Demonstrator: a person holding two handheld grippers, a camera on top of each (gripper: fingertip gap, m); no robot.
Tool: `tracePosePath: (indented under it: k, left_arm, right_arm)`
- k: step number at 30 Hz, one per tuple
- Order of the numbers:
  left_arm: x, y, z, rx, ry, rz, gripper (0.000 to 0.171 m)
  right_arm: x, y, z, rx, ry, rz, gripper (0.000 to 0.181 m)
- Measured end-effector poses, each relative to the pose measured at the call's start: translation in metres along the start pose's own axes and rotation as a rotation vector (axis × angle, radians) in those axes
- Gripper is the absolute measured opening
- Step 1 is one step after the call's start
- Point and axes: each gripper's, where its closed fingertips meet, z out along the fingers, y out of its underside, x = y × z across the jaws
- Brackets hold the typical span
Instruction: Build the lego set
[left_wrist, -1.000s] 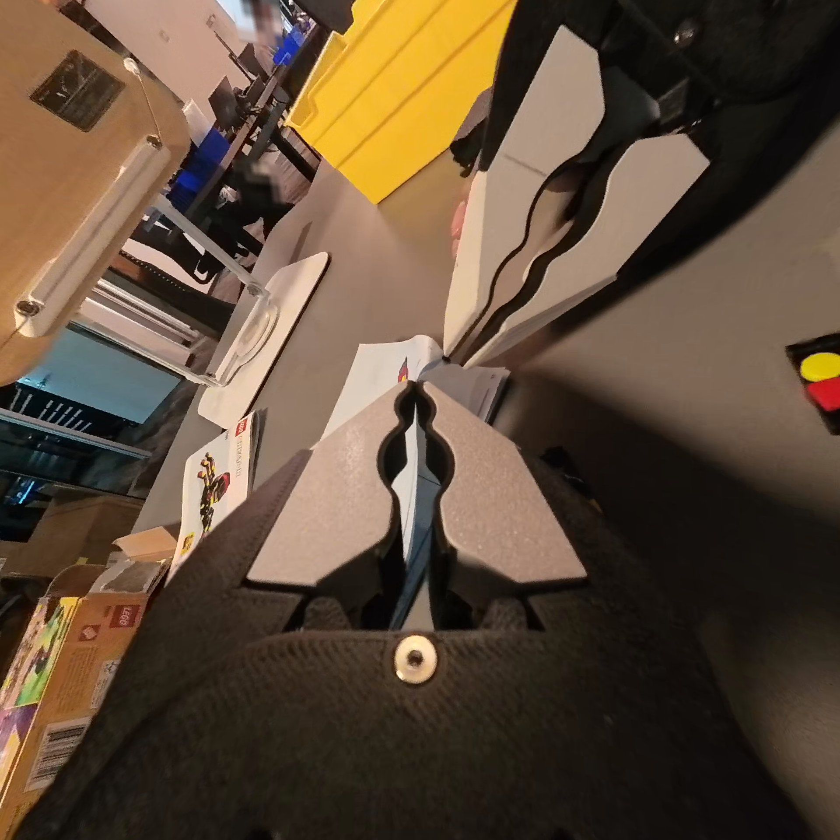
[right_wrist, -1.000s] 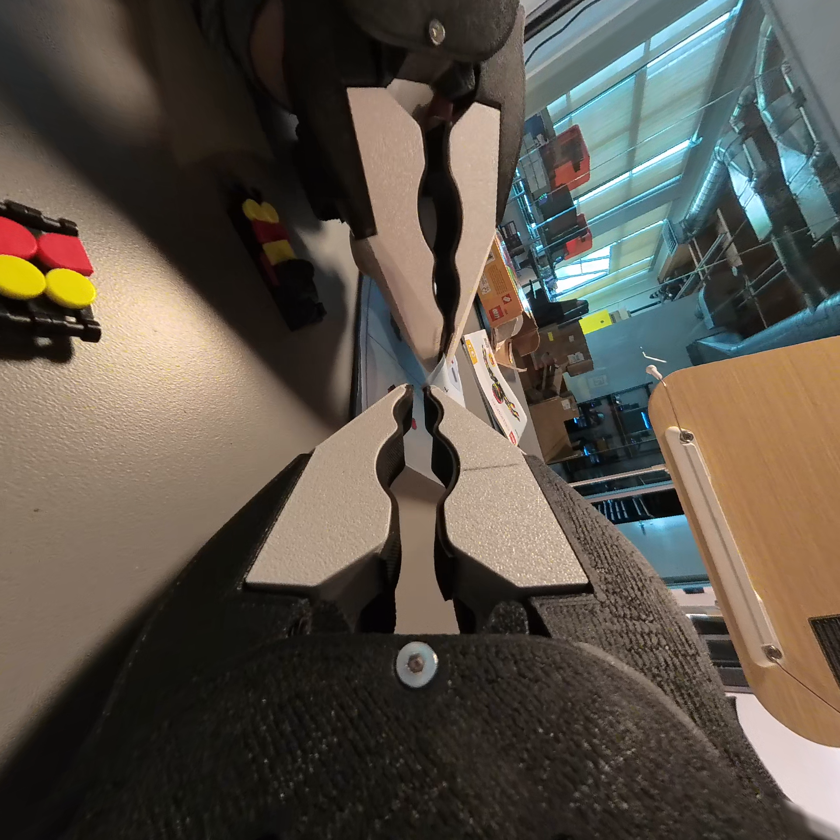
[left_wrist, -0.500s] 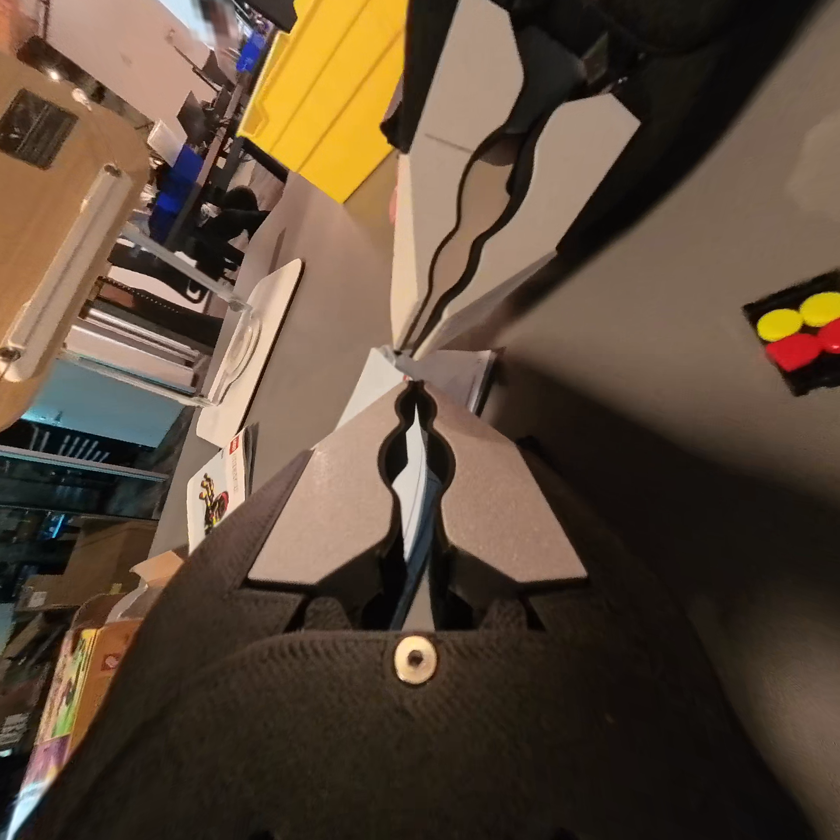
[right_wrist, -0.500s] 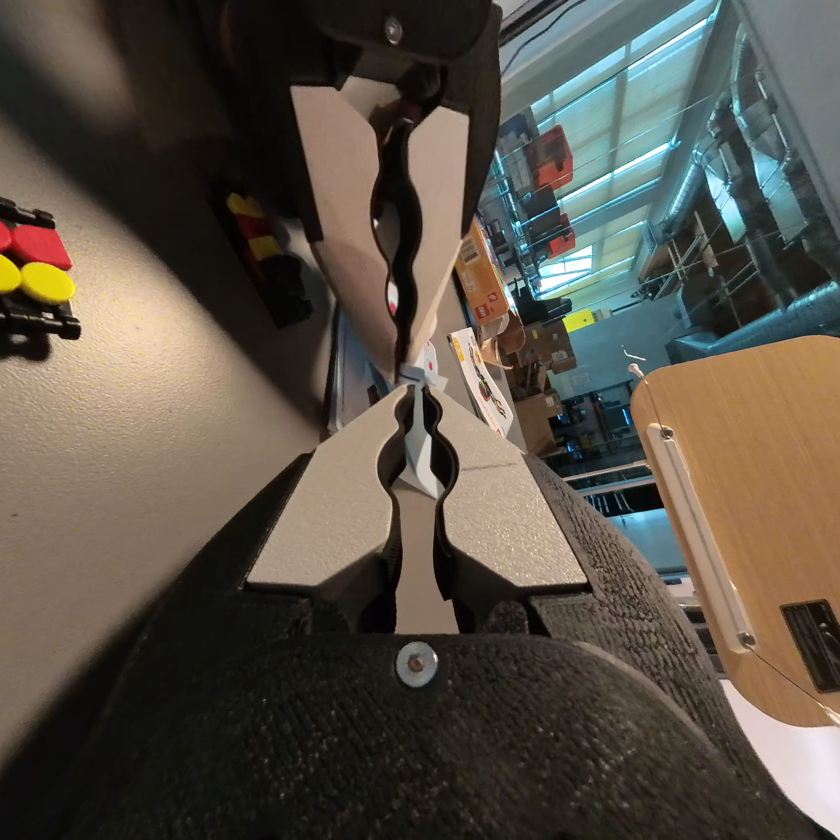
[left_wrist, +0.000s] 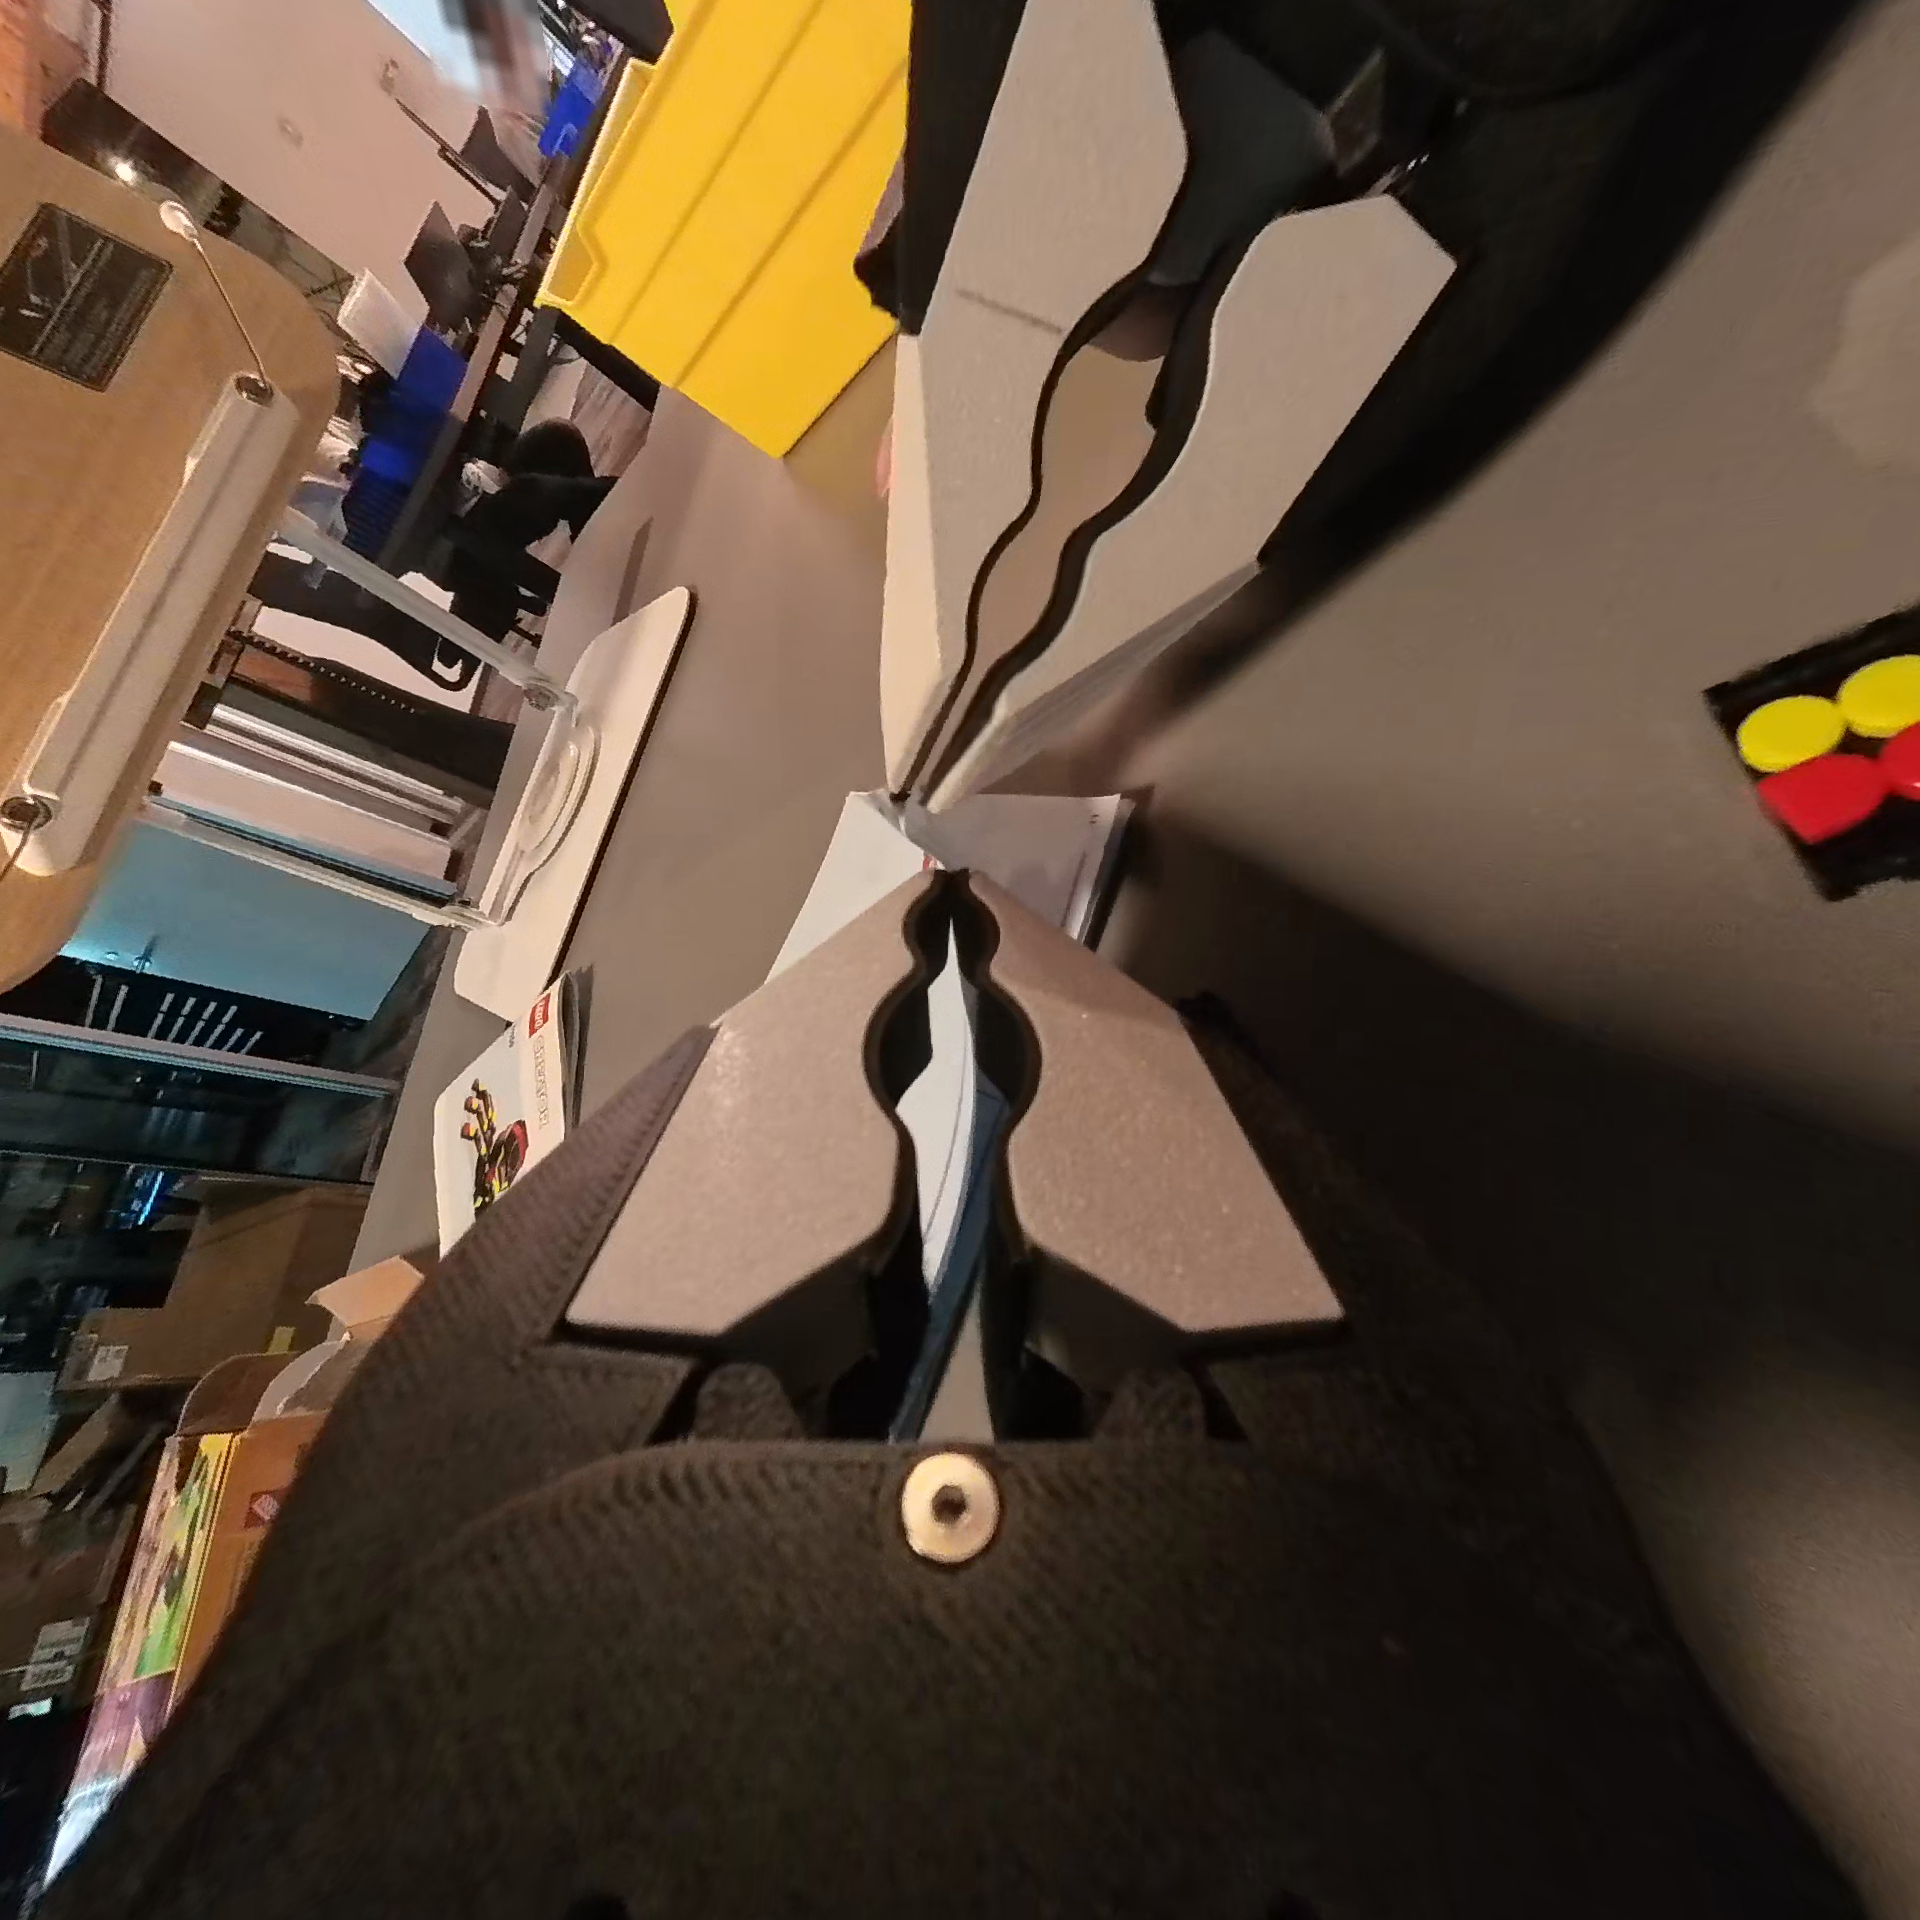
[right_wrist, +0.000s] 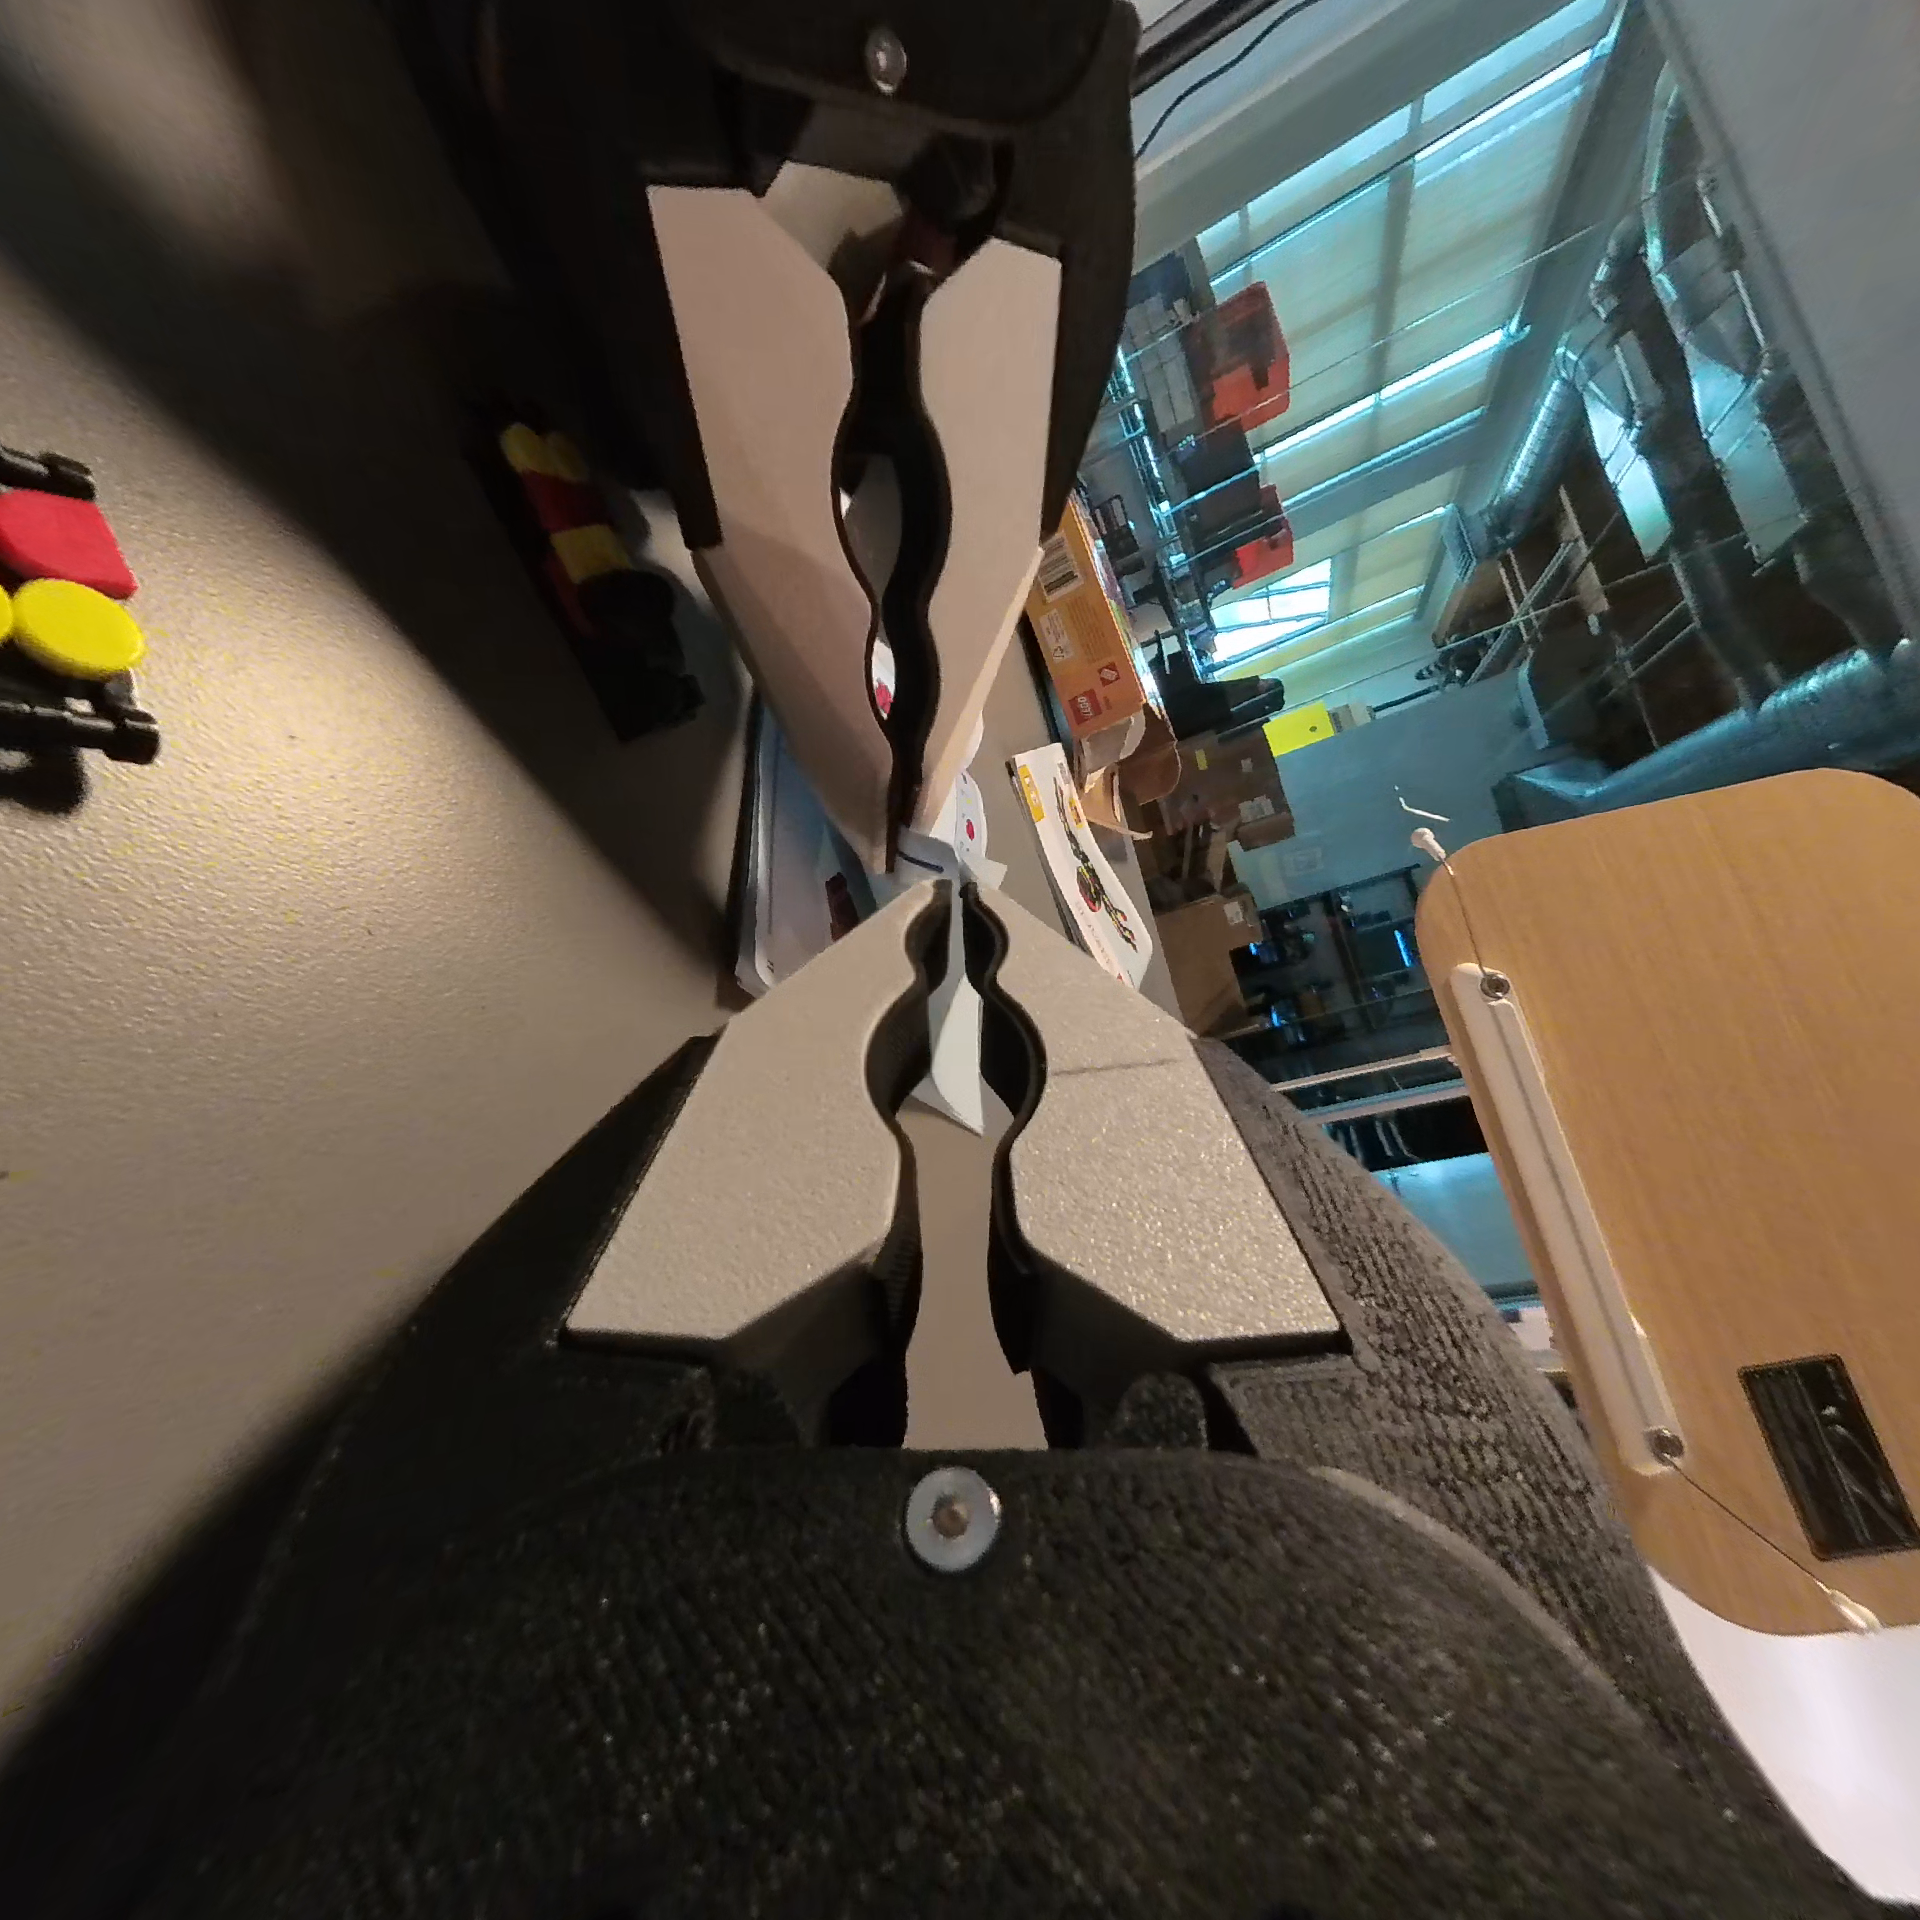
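My left gripper (left_wrist: 951, 881) is shut on a thin white page of the instruction booklet (left_wrist: 1039, 852), which lies open on the grey table. My right gripper (right_wrist: 956, 891) is shut on a page (right_wrist: 956, 1049) of the same booklet (right_wrist: 790, 883). The two grippers meet tip to tip over the booklet; the right one shows in the left wrist view (left_wrist: 914, 802), the left one in the right wrist view (right_wrist: 902, 847). A black lego build with yellow and red discs (left_wrist: 1839, 748) lies to the side, also in the right wrist view (right_wrist: 62, 613). A second black build (right_wrist: 592, 561) lies beyond.
A second booklet (left_wrist: 509, 1101) and an opened lego box (left_wrist: 177, 1558) lie past the open booklet. Yellow bins (left_wrist: 727, 208) stand at the table's far end. A white board with a clear stand (left_wrist: 613, 748) and a wooden panel (right_wrist: 1683, 1143) are nearby. Only a small space, under 4 cm, lies between the two pairs of fingers.
Both grippers stayed shut and tip to tip. More of the page now shows between the right gripper's fingers. Both views have shifted slightly and the lego build has slid across the frames.
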Motion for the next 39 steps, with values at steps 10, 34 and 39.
tracePosePath:
  k: [10, 34, 39]
  left_arm:
    - [0.005, -0.004, -0.003, 0.027, 0.102, -0.096, 0.033]
    - [-0.005, -0.011, -0.001, 0.062, 0.444, -0.792, 0.000]
    - [-0.019, 0.000, -0.002, -0.012, 0.267, -0.625, 0.000]
  right_arm:
    - [0.000, 0.003, 0.000, -0.027, 0.010, -0.059, 0.000]
    - [-0.006, 0.000, 0.001, -0.023, -0.014, -0.086, 0.000]
    - [-0.007, 0.002, 0.001, -0.035, -0.021, -0.080, 0.000]
